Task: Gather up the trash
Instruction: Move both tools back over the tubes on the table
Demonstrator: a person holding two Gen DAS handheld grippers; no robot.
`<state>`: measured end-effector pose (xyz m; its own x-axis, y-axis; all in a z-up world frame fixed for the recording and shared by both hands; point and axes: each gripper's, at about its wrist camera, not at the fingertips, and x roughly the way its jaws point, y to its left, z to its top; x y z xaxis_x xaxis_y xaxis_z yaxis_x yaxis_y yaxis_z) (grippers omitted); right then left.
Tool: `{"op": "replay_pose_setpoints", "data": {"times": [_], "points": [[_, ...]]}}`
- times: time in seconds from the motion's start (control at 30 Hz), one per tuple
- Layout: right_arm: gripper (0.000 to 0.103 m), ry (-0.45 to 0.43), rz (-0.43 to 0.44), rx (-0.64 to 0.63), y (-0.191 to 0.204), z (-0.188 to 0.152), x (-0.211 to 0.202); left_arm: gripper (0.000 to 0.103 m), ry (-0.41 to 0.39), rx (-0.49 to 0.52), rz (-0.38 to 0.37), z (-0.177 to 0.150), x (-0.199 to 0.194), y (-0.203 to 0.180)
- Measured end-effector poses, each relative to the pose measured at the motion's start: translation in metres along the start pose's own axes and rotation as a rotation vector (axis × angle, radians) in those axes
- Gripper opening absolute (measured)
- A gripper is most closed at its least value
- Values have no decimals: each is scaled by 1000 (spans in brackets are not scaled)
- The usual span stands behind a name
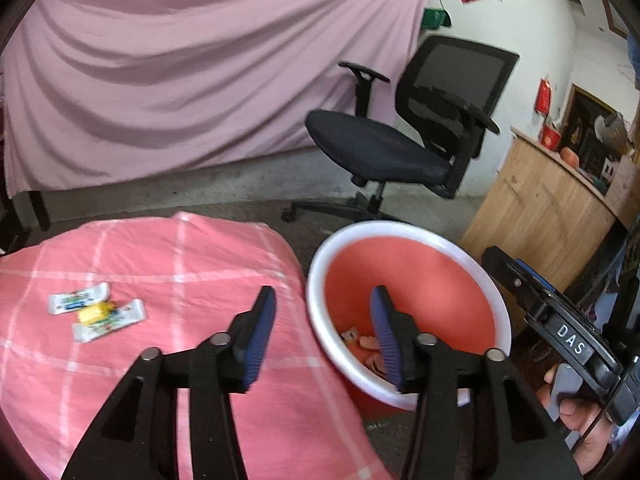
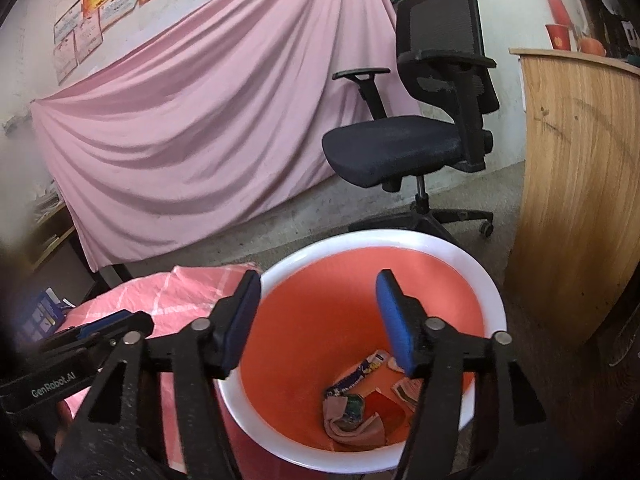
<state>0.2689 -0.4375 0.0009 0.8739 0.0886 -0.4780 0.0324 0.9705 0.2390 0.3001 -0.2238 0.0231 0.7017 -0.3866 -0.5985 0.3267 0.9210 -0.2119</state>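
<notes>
A red bin with a white rim (image 1: 320, 264) (image 2: 400, 240) stands on the floor beside a table with a pink checked cloth (image 1: 160, 264) (image 2: 188, 288). Several wrappers (image 2: 356, 404) lie at its bottom, partly seen in the left wrist view (image 1: 366, 342). On the cloth lie two white wrappers (image 1: 80, 298) (image 1: 108, 322) and a yellow piece (image 1: 94, 312) between them. My left gripper (image 1: 322, 336) is open and empty, straddling the table edge and the bin's rim. My right gripper (image 2: 318, 322) is open and empty above the bin's mouth.
A black office chair (image 1: 404, 136) (image 2: 416, 120) stands behind the bin. A wooden counter (image 1: 536, 208) (image 2: 580, 184) is at the right. A pink sheet (image 1: 200, 72) hangs at the back. The floor is bare concrete.
</notes>
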Motion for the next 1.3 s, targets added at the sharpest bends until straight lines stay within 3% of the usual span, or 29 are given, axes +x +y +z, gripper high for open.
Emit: {"op": "replay_pose_setpoints", "data": {"times": [0.07, 0.17, 0.27, 0.33, 0.43, 0.6, 0.93, 1.3], "points": [[97, -13, -2, -5, 7, 2, -1, 49, -26, -10, 20, 3, -10, 8], [103, -44, -6, -16, 21, 7, -3, 54, -64, -23, 54, 7, -24, 21], [103, -97, 3, -26, 34, 12, -8, 70, -131, -45, 99, 9, -45, 37], [103, -143, 12, -30, 43, 14, -14, 89, -183, -56, 134, 9, -60, 47], [103, -222, 37, -45, 59, 17, -24, 100, -278, -67, 192, 7, -81, 60], [103, -326, 95, -92, 87, 17, -37, 101, -384, -70, 261, 0, -113, 81], [103, -469, 205, -180, 138, 8, -55, 101, -496, -63, 370, -21, -153, 112], [103, -515, 297, -288, 194, -6, -55, 101, -549, -39, 476, -44, -183, 148]]}}
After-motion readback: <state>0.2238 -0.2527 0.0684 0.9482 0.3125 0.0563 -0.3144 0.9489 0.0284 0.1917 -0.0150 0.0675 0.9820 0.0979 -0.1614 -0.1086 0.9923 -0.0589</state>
